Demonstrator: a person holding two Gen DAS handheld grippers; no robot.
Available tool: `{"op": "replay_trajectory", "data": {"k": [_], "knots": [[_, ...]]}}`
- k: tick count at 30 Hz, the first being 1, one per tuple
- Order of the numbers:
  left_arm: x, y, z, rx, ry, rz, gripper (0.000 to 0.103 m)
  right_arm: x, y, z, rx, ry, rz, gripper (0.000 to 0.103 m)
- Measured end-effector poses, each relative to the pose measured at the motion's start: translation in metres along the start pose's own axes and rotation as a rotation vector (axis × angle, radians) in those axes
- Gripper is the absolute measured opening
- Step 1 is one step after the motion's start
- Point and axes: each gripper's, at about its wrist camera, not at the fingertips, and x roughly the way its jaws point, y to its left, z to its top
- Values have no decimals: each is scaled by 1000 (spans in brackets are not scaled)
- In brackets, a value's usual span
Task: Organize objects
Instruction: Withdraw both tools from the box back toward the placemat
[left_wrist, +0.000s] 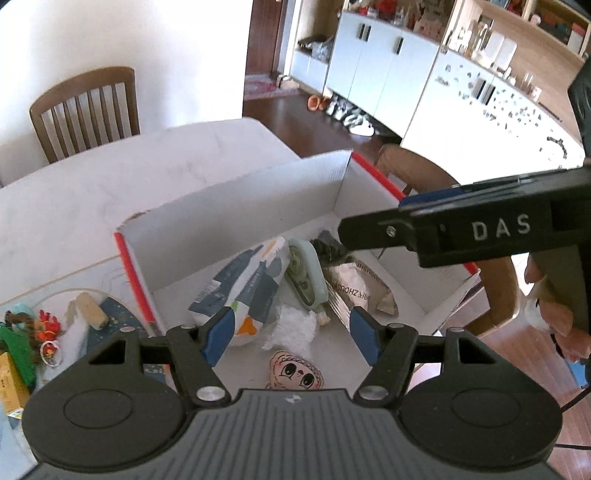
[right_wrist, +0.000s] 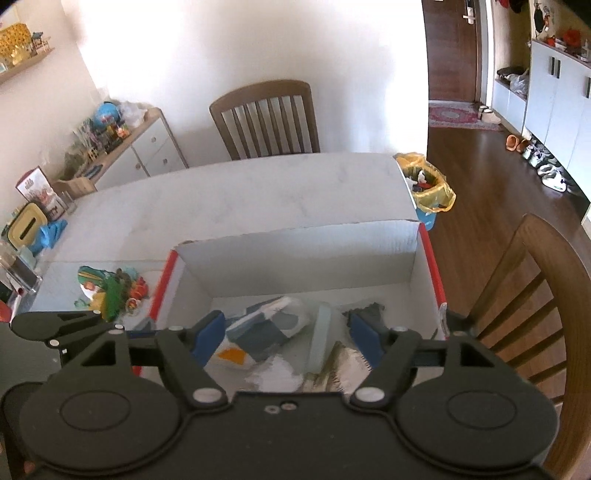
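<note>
Left gripper and right gripper: jaws spread, holding nothing, above the box. Green case lies lengthwise toward the back wall.

A white box edged in red is seen on a pale marbled table. Inside, a white packet patterned in grey-blue and orange is shown beside a mint-green case.

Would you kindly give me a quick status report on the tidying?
Left gripper and right gripper open, empty, above the cardboard box. Packets and plush inside. Small toys left on table beside it. Nothing in the way.
</note>
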Motion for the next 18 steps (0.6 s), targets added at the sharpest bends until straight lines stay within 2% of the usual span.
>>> {"op": "replay_trajectory", "data": {"k": [3, 10, 14, 18], "knots": [[-13, 9, -3, -10, -27, -3, 69, -9, 9, -5, 8, -24, 8, 81], [-46, 37, -14, -32, -94, 21, 76, -24, 31, -17, 48, -70, 22, 88], [-62, 58, -23, -64, -122, 39, 82, -30, 45, -23, 75, -116, 37, 100], [-75, 80, -31, -90, -133, 51, 86, -29, 64, -28, 66, -135, 37, 102]]}}
